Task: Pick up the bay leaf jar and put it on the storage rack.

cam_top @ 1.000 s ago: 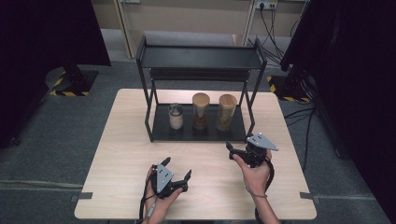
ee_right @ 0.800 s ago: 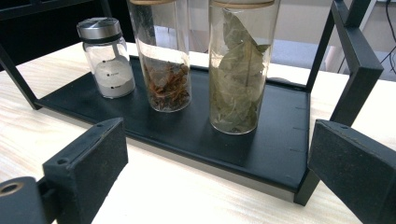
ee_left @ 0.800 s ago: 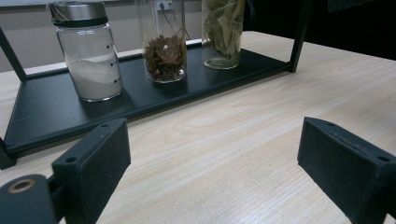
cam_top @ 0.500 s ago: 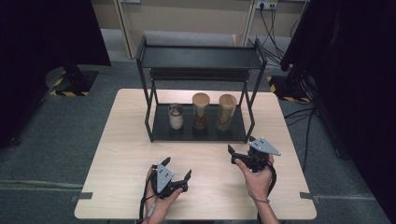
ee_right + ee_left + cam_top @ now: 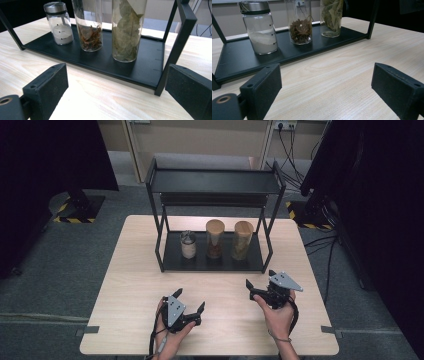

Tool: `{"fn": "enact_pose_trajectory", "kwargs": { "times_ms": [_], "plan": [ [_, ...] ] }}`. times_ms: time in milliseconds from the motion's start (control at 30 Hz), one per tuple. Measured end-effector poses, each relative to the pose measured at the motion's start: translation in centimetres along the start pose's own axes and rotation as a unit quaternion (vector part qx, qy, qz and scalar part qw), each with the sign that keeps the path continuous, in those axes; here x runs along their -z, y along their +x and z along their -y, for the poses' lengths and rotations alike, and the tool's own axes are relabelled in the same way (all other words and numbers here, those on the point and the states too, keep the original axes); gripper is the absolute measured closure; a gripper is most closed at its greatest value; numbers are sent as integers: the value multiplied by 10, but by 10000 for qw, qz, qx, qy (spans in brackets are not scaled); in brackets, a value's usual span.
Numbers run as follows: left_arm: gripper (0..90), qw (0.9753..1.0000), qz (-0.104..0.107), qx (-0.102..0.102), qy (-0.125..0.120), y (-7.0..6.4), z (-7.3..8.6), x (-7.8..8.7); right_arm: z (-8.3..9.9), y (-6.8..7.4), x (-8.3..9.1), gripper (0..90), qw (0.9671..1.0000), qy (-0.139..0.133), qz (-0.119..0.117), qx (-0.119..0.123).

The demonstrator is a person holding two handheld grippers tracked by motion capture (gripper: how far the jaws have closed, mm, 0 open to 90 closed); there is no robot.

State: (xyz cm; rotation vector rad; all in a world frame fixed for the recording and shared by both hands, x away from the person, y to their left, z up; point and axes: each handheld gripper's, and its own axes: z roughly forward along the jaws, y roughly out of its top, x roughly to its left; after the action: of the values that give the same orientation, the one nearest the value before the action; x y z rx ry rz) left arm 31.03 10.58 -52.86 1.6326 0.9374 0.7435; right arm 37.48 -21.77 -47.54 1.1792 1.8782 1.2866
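Observation:
A black two-tier rack stands at the back middle of the wooden table. Three jars are lined up on its lower shelf: a short shaker of white powder, a tall jar of brown pieces, and a tall jar of dried leaves. My left gripper rests low near the front edge, open and empty. My right gripper is open and empty in front of the rack's right end.
The rack's top shelf overhangs the jars, and its right front post stands close ahead of my right gripper. Bare tabletop lies between the rack and both hands. Cables trail on the floor behind.
My right gripper has drawn back a little from the rack toward the table's front edge. The left gripper and the jars have stayed put.

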Motion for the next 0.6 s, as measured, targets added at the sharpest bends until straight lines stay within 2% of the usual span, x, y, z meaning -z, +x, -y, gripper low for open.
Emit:
{"fn": "enact_pose_trajectory", "kwargs": {
  "times_ms": [600],
  "plan": [
    [88,10000,3,10,1,0,0,0,16,-7,8,46,9999,148,30,-3]
  ]
}}
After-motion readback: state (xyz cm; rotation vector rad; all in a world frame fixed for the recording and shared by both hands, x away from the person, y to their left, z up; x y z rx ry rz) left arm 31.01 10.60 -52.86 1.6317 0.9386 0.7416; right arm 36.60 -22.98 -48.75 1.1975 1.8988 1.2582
